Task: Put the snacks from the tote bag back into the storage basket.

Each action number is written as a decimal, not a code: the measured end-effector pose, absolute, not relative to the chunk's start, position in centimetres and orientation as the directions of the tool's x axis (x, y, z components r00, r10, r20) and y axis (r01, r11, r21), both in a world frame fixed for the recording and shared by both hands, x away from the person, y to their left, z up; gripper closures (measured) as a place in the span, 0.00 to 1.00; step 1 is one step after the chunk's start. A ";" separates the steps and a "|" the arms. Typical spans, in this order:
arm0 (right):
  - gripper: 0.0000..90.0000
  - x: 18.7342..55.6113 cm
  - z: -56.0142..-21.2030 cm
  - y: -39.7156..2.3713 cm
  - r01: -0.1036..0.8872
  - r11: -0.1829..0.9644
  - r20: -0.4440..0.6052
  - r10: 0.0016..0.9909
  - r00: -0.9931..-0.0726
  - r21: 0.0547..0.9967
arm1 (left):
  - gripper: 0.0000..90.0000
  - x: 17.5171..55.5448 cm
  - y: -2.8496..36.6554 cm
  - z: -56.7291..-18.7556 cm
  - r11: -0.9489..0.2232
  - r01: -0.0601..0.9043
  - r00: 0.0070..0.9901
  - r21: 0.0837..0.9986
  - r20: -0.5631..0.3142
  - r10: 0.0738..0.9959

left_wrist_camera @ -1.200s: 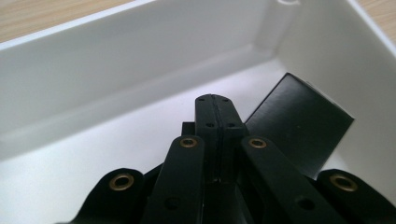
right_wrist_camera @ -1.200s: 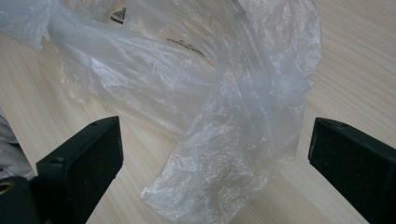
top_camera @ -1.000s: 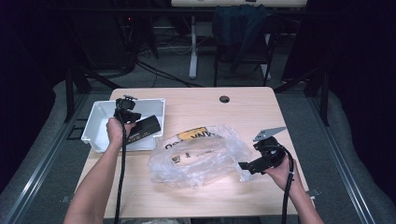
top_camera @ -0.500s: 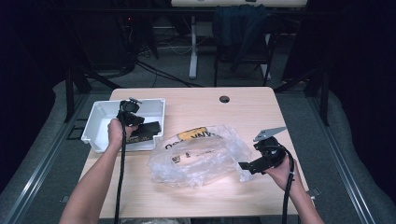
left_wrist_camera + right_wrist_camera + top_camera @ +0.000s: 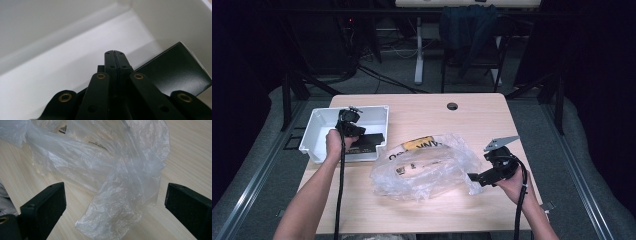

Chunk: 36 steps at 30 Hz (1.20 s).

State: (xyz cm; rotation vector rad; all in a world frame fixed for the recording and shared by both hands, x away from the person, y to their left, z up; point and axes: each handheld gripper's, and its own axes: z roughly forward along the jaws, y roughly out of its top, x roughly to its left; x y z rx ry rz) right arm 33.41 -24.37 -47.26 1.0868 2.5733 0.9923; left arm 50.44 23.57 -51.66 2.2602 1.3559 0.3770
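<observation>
Now — crinkly clear plastic bag | smooth white bin | flat black box

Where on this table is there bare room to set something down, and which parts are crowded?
Free: the far strip of the table between the white bin and the right edge, around the small cable hole; also the near edge below the plastic bag. Crowded: the middle, under the bag, with the open right tool at its corner, and the bin, holding a black box and the shut left tool.
</observation>
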 end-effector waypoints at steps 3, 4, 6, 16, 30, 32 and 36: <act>0.04 33.3 -47.2 -24.4 0.570 0.511 0.086 0.692 -0.717 0.643 | 0.99 50.5 23.7 -51.6 -0.401 0.750 0.474 0.527 -0.004 0.881; 0.04 33.3 -47.1 -24.4 0.572 0.509 0.087 0.693 -0.715 0.643 | 0.97 50.4 23.8 -51.6 -0.399 0.748 0.473 0.530 -0.003 0.881; 0.04 33.3 -47.1 -24.5 0.570 0.507 0.086 0.694 -0.715 0.647 | 0.89 50.3 24.0 -51.3 -0.394 0.744 0.471 0.540 -0.006 0.882; 0.03 33.2 -46.8 -24.7 0.567 0.495 0.077 0.705 -0.705 0.658 | 0.36 48.2 24.4 -48.2 -0.416 0.713 0.488 0.564 0.025 0.872; 0.04 33.0 -46.6 -25.0 0.570 0.490 0.067 0.717 -0.694 0.659 | 0.18 41.0 23.5 -42.7 -0.468 0.610 0.553 0.640 0.080 0.829; 0.04 33.0 -46.5 -25.1 0.570 0.491 0.067 0.716 -0.694 0.658 | 0.18 39.9 23.5 -42.5 -0.474 0.601 0.564 0.643 0.079 0.822; 0.04 33.0 -46.5 -25.1 0.571 0.487 0.067 0.720 -0.691 0.661 | 0.17 37.7 23.6 -42.3 -0.482 0.588 0.576 0.650 0.082 0.814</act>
